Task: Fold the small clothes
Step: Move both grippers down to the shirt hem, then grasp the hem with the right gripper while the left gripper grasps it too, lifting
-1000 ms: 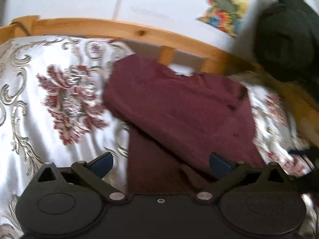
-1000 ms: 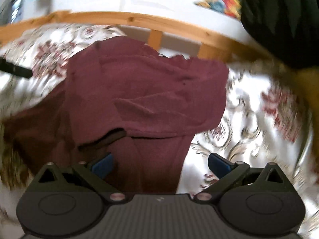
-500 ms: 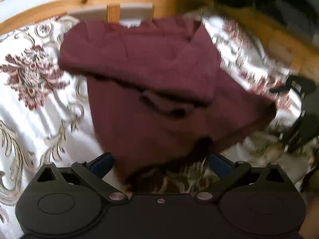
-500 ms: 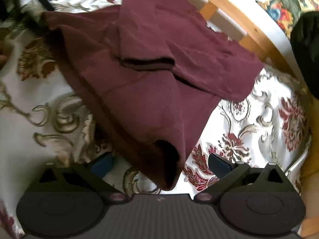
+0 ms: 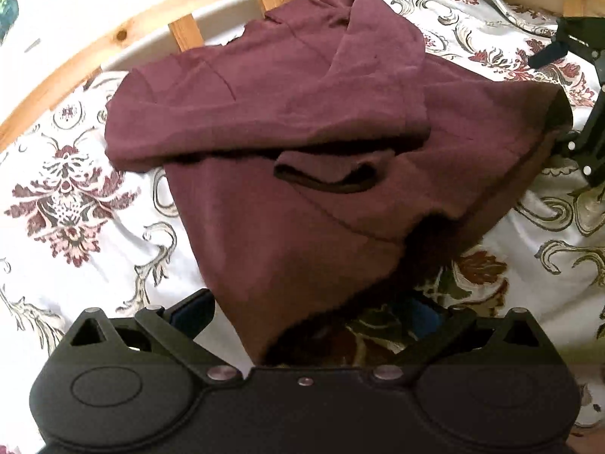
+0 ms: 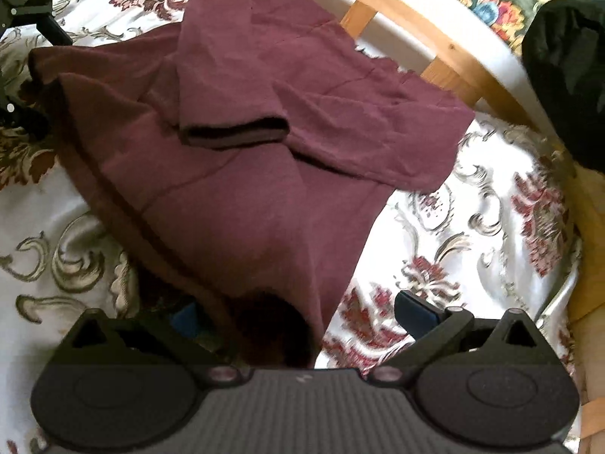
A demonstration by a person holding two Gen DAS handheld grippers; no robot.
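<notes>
White satin bedspread with red floral and gold scroll patterns covers the bed, bordered by a light wooden bed rail. On it lies a dark maroon knit short-sleeved shirt, partly folded: its top half is doubled over the body, and one sleeve with a darker hemmed cuff rests across the middle. The near hem lifts off the cover between the spread blue-padded fingers of the left gripper and the right gripper, both released, gripping nothing.
</notes>
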